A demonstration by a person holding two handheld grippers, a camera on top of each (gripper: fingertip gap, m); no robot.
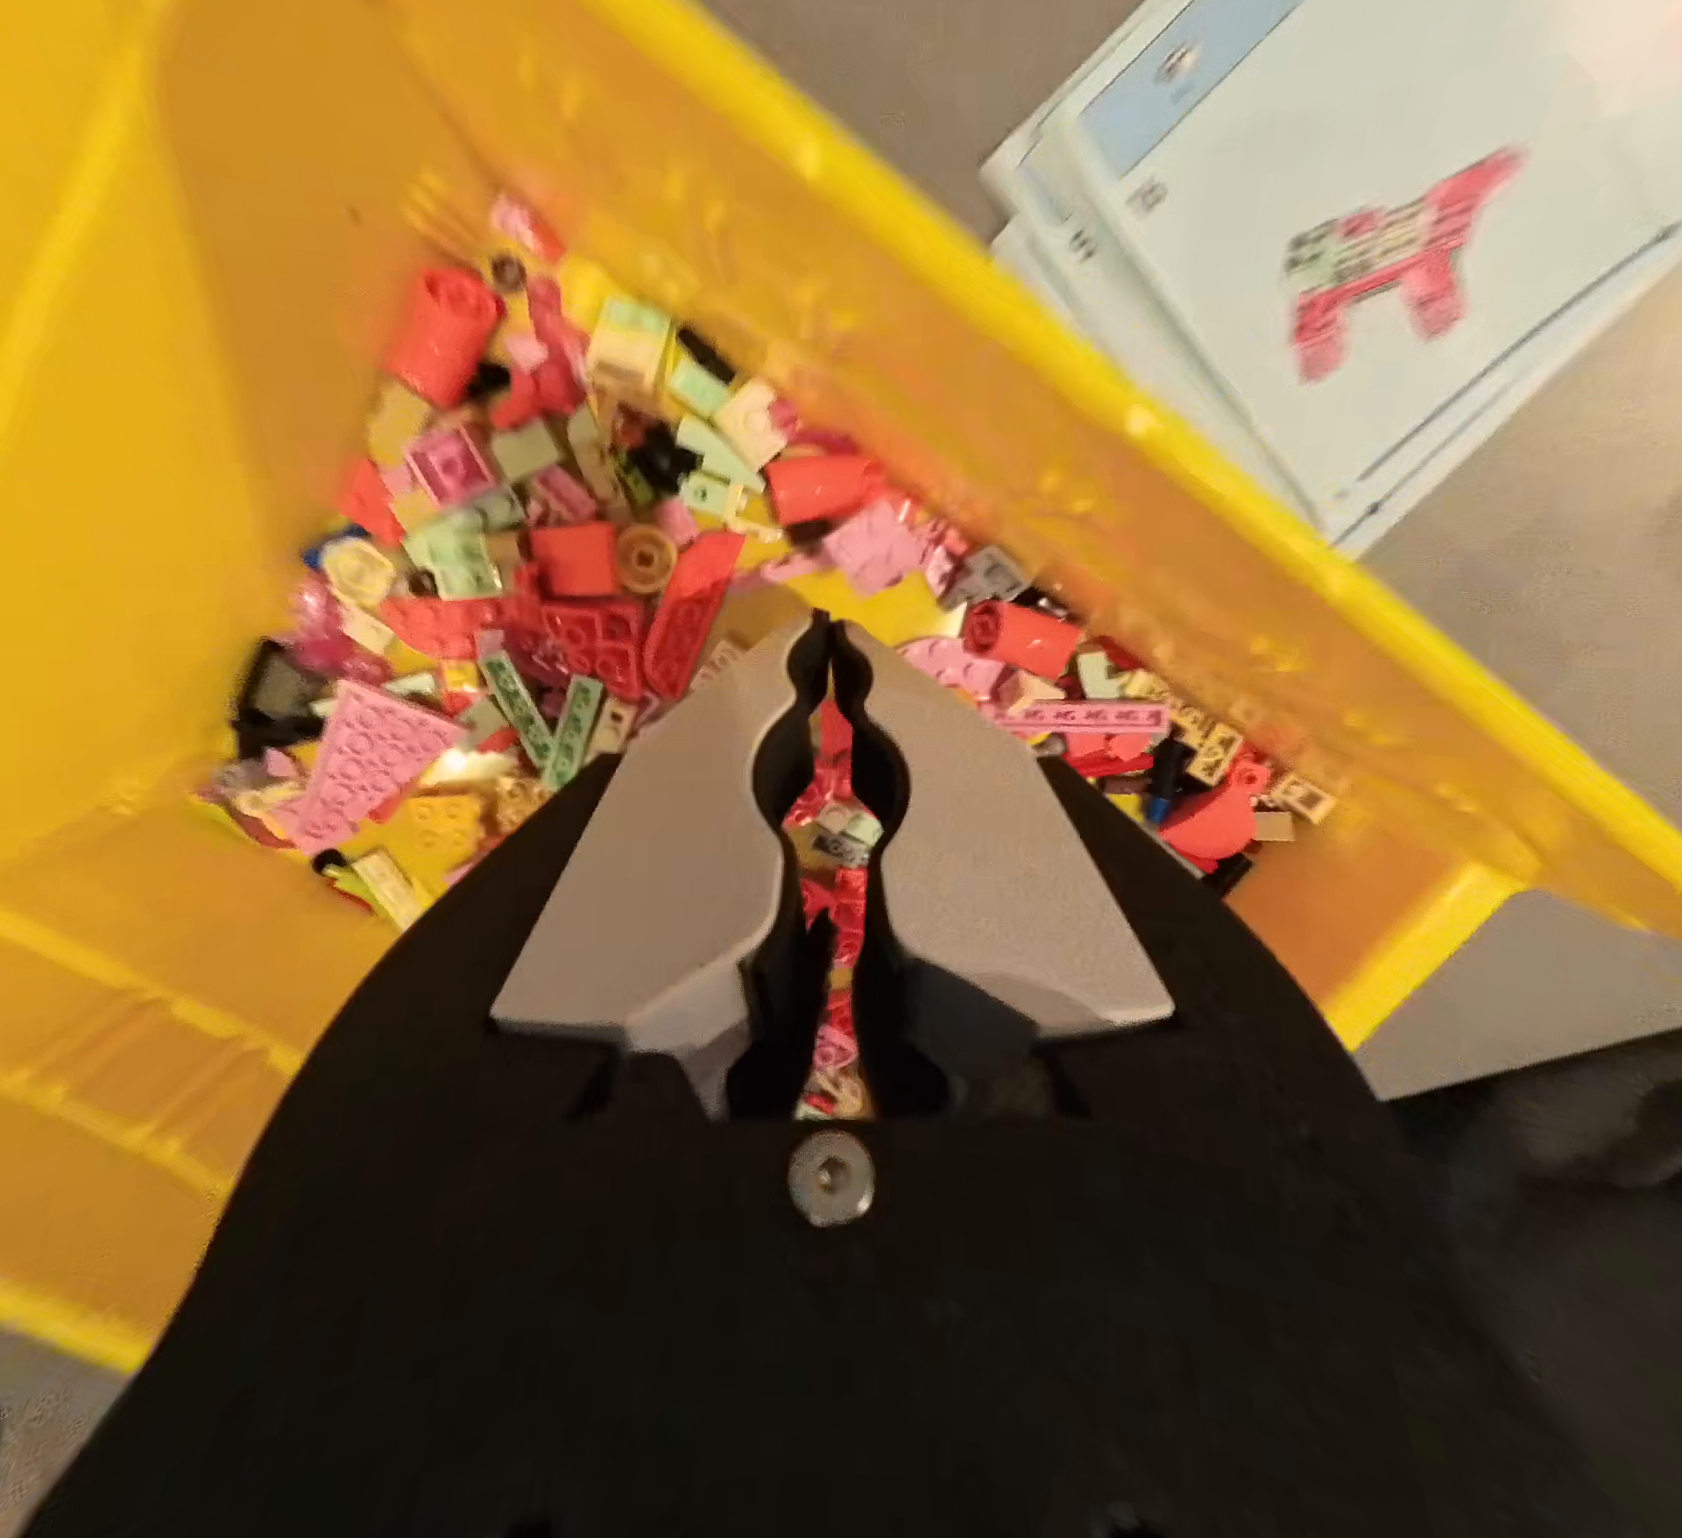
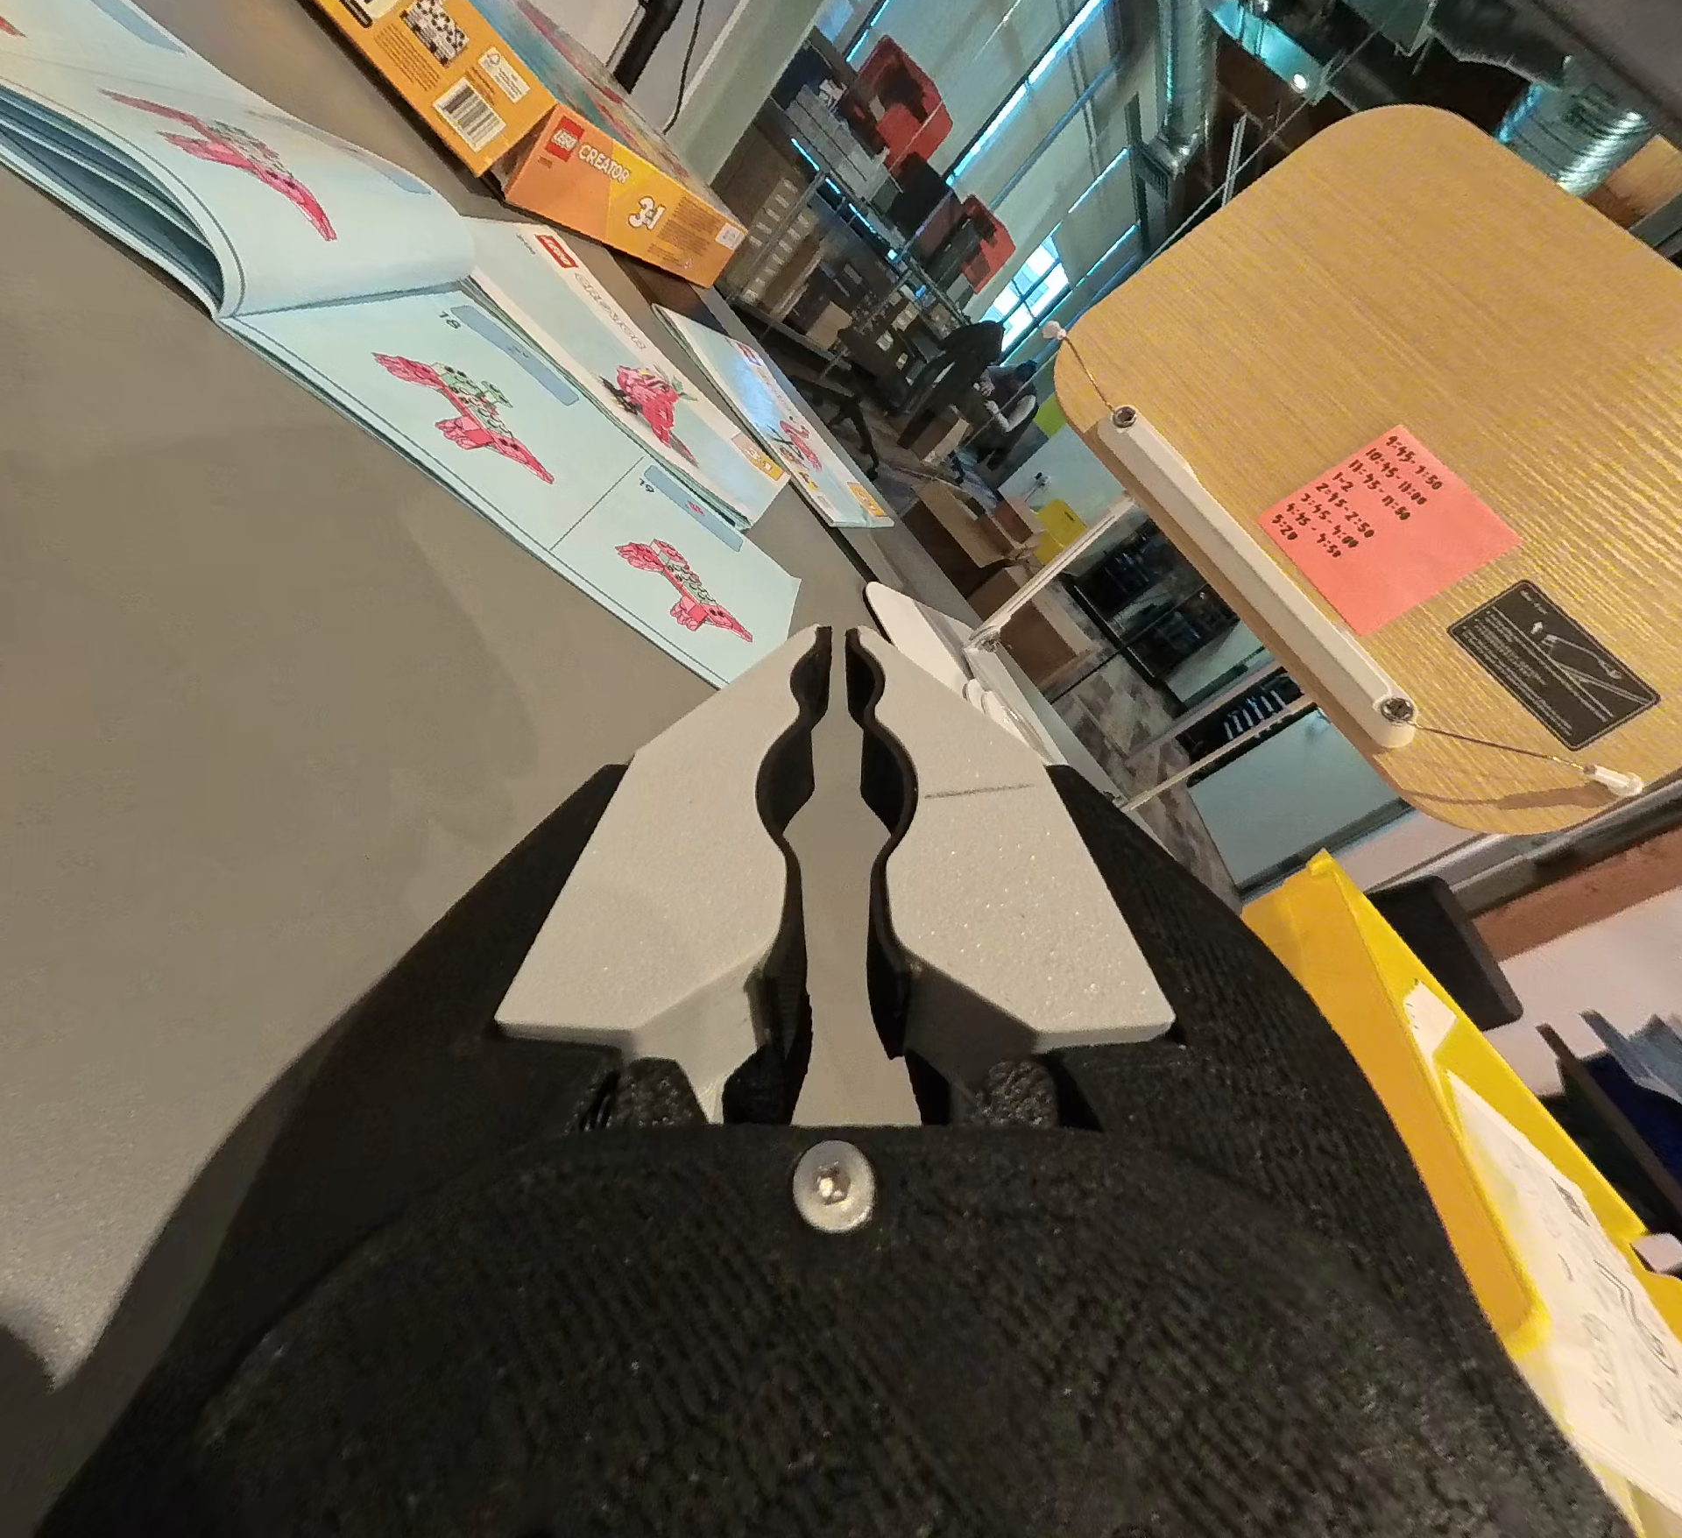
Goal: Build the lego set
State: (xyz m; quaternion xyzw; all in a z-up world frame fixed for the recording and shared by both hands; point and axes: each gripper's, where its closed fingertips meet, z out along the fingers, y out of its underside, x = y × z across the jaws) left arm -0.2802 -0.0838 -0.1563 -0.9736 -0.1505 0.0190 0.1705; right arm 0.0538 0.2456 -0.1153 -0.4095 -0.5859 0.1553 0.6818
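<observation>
A yellow bin point(image 1: 273, 129) holds a heap of loose lego pieces point(image 1: 564, 548) in red, pink, mint green and tan. My left gripper point(image 1: 830, 630) hovers inside the bin just above the heap, its jaws closed together with nothing seen between them. My right gripper point(image 2: 838, 639) is shut and empty, held low over the grey table point(image 2: 227, 675) and pointing toward the open instruction booklet point(image 2: 510, 439) with pink model pictures. The booklet also shows in the left wrist view point(image 1: 1365, 220), beyond the bin's wall.
An orange lego box point(image 2: 510, 102) lies at the table's far edge. More booklets point(image 2: 783, 439) lie beside the open one. A wooden panel with a pink note point(image 2: 1383, 421) hangs at the right. The yellow bin's corner point(image 2: 1420, 1130) sits at the lower right. There is about 50 centimetres between the tips of the two grippers.
</observation>
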